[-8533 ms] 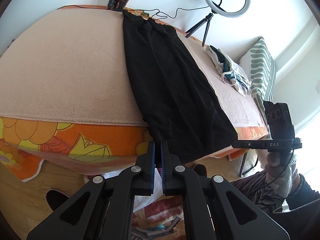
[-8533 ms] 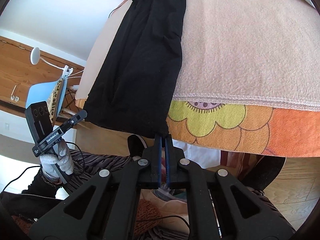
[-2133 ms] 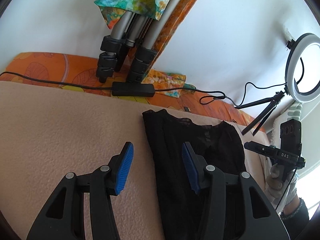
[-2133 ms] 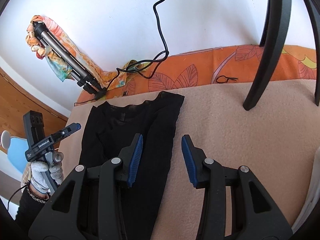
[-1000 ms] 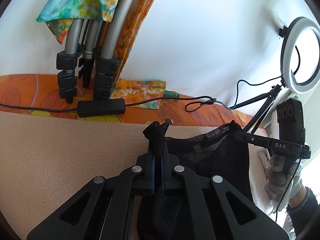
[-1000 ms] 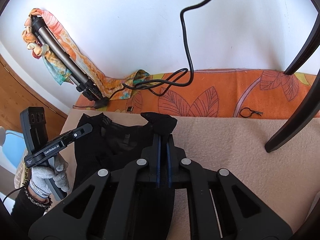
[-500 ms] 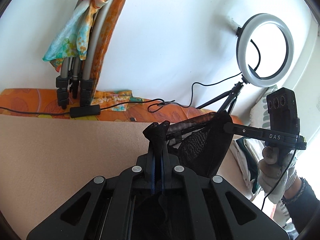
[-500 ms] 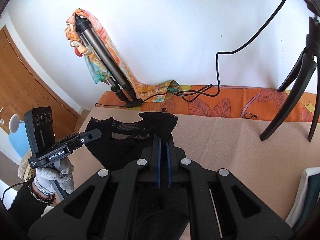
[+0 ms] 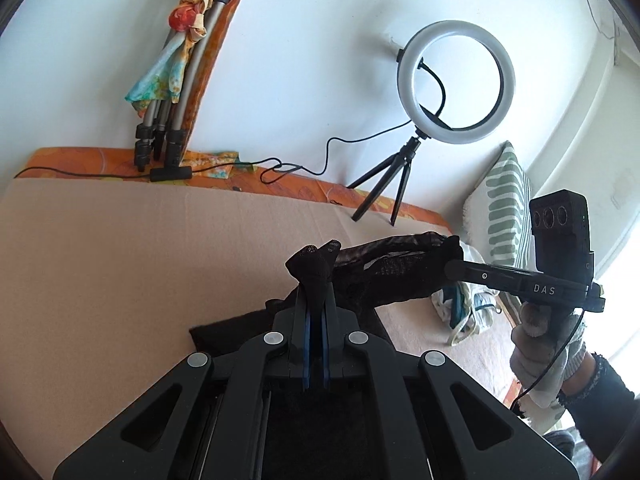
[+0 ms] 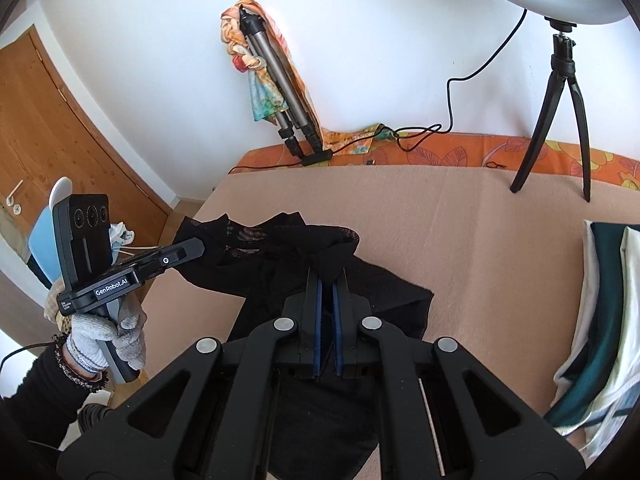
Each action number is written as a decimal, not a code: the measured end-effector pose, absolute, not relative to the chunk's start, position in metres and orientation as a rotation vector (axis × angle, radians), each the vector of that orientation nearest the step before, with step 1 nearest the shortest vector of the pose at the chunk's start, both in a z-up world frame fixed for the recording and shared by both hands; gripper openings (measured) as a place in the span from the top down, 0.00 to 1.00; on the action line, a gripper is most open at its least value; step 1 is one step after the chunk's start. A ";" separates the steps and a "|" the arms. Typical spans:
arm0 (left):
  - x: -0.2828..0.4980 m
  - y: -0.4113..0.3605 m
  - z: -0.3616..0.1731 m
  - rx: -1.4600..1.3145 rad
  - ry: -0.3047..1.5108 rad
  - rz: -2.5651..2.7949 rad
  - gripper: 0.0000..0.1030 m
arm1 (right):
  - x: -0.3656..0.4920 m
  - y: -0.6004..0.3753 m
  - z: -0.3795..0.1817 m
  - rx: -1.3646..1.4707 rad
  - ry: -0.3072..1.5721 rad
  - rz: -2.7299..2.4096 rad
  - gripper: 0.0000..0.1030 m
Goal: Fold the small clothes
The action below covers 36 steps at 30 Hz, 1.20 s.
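Observation:
A black sheer garment [image 9: 392,272] has its top edge lifted off the beige blanket [image 9: 140,260] and stretched between my two grippers. My left gripper [image 9: 315,280] is shut on one bunched corner of it. The right gripper [image 9: 452,266], held in a gloved hand, pinches the other corner. In the right wrist view my right gripper [image 10: 326,280] is shut on the black garment [image 10: 384,296], and the left gripper [image 10: 198,249] holds the far corner at the left. The garment's lower part still lies on the blanket [image 10: 460,232] below the fingers.
A ring light [image 9: 456,80] on a small tripod [image 10: 560,100] stands at the back edge by the wall. A folded tripod wrapped in a colourful scarf [image 9: 180,80] leans there, with a cable. White and teal clothes [image 10: 600,300] lie at the right, near a striped pillow [image 9: 504,216].
Both grippers, shut on the garment's corners, have risen and drawn back from the wall. The top edge now hangs in the air between them, and the back wall items look farther away.

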State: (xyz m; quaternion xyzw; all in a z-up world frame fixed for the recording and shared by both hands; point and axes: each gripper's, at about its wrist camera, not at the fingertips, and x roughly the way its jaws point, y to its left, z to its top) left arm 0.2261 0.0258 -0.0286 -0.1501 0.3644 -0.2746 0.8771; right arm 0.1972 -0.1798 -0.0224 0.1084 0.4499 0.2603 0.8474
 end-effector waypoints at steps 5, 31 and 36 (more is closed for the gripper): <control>0.176 0.024 -0.050 -0.290 0.801 -0.581 0.98 | 0.137 -0.165 -0.035 0.188 0.966 0.551 0.94; 0.073 0.054 -0.070 -0.080 0.796 -0.565 0.82 | -0.002 -0.202 -0.059 0.098 0.996 0.470 0.53; 0.093 0.049 -0.084 -0.201 0.887 -0.508 0.61 | 0.018 -0.205 -0.080 0.283 1.083 0.438 0.43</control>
